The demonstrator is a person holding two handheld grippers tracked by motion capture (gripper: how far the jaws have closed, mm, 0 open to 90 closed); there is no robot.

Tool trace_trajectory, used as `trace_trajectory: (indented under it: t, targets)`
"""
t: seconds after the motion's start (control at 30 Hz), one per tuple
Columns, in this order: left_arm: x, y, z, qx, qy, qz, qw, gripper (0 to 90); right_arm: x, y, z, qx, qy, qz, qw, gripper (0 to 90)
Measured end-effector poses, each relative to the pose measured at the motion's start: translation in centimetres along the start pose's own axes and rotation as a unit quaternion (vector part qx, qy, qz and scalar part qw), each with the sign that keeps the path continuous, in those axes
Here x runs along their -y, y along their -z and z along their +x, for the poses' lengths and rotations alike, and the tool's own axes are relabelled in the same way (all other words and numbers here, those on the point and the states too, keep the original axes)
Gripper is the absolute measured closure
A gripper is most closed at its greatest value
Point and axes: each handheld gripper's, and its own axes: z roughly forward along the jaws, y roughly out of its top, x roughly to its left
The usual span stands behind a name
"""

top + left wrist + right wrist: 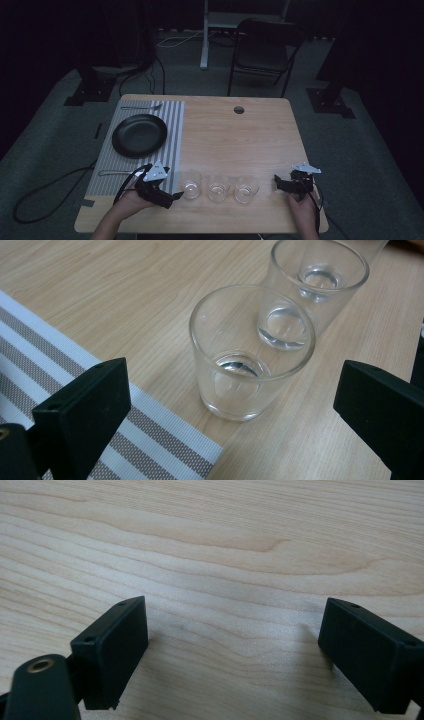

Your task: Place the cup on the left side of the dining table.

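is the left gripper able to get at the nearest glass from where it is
Probably yes: the left gripper is open, the nearest glass stands upright just ahead between its jaws, and nothing lies between them on the table.

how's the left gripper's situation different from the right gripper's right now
The left gripper faces the nearest glass, which stands between its open jaws' line; the right gripper has bare table between its jaws. The left gripper hangs at the striped placemat edge; the right gripper sits beyond the row's far end. Both are open and empty.

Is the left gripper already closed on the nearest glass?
No: the left gripper is open, its jaws wide apart, the nearest glass standing untouched beyond them.
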Motion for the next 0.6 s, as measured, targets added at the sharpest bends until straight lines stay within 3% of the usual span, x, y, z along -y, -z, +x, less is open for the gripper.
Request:
trace_trajectory:
  t: [0.6]
  targets:
    - [-2.1,-1.4,-0.7,0.024,-0.025,0.001,0.9994,2.1,0.0,0.0,0.0,0.000,0.000,0.000,1.0000,12.0]
